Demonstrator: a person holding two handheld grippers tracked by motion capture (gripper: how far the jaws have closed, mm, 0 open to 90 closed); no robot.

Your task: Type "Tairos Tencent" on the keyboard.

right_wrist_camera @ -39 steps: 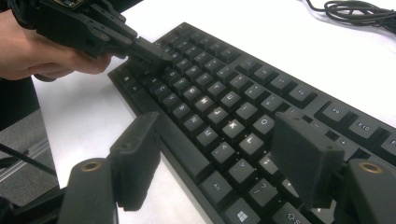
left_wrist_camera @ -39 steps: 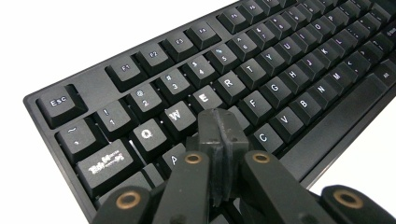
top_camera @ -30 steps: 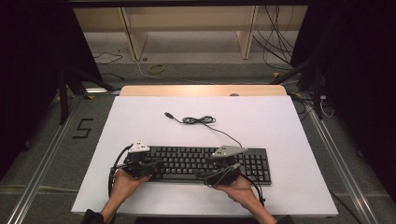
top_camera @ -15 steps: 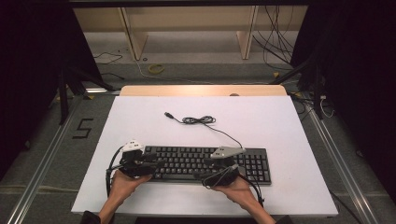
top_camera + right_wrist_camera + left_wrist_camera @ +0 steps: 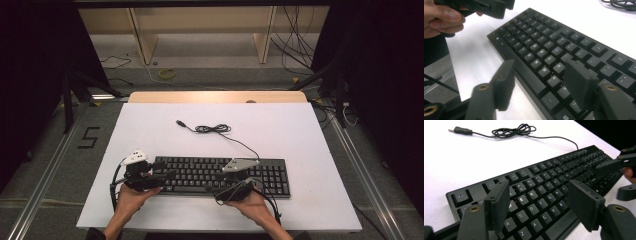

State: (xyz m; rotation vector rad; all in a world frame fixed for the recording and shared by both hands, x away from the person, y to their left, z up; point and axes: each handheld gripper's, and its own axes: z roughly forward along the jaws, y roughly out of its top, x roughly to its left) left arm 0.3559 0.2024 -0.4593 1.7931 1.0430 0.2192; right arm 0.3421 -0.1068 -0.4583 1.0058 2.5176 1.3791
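Keyboard lies along the table's near edge. Left gripper, jaws just opened wide and empty, hangs over its left keys; right gripper, just narrowing, straddles its front lip without pressing. Seat pads squarely before squeezing. Cable lies beyond.

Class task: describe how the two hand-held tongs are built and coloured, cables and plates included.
Both the left tongs and the right tongs are black, each with two flat rectangular pads on arms with brass-coloured rivets. Each carries a pale grey three-cornered plate on top and trails a black cable.
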